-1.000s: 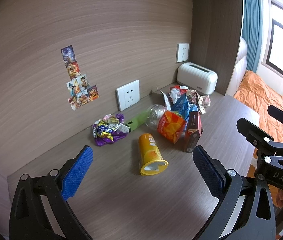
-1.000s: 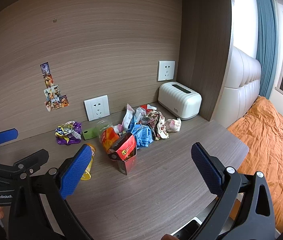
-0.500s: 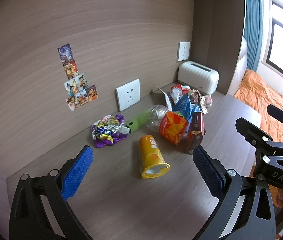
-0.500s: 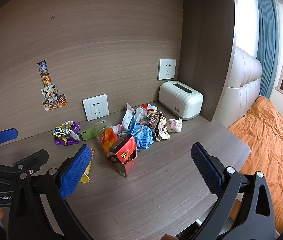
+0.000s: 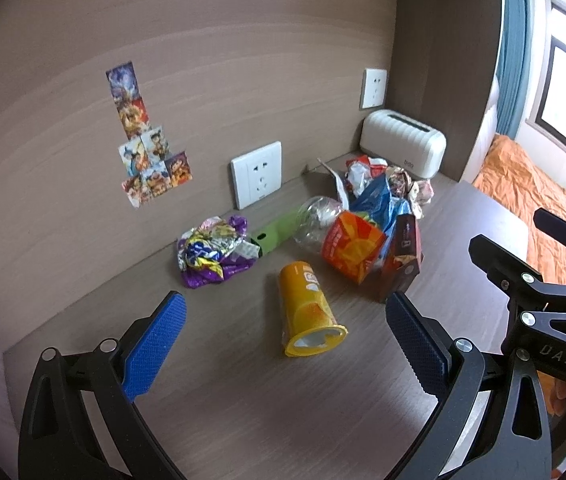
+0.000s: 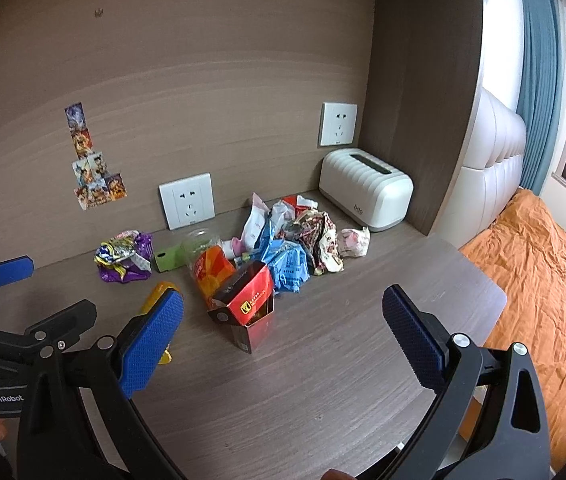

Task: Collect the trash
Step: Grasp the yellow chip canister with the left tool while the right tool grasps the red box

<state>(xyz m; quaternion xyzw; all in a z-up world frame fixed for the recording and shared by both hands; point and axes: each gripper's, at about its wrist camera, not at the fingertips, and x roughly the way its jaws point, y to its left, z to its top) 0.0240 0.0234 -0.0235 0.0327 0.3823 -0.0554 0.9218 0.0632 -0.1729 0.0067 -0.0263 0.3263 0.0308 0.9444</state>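
Nothing collected yet, by my read. My left gripper (image 5: 283, 340) jaws spread wide, empty, above wooden desk (image 5: 323, 420). My right gripper (image 6: 283, 332) likewise spread, holding nothing.

Trash all on desk:
- yellow cardboard chip tube (image 5: 307, 312) on its side, nearest left gripper
- crumpled purple foil wrapper (image 5: 213, 252) near wall
- green box (image 5: 279, 230), clear plastic cup (image 5: 317, 220), orange carton (image 5: 351, 246)
- open dark red box (image 6: 249, 304) in front of right gripper
- blue and patterned wrappers (image 6: 299, 248) heaped by white ribbed container (image 6: 365, 188)

No bin in view. Everything left to do.

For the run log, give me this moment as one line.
left gripper: open, empty | right gripper: open, empty | yellow chip can: lying on desk | phase: approach
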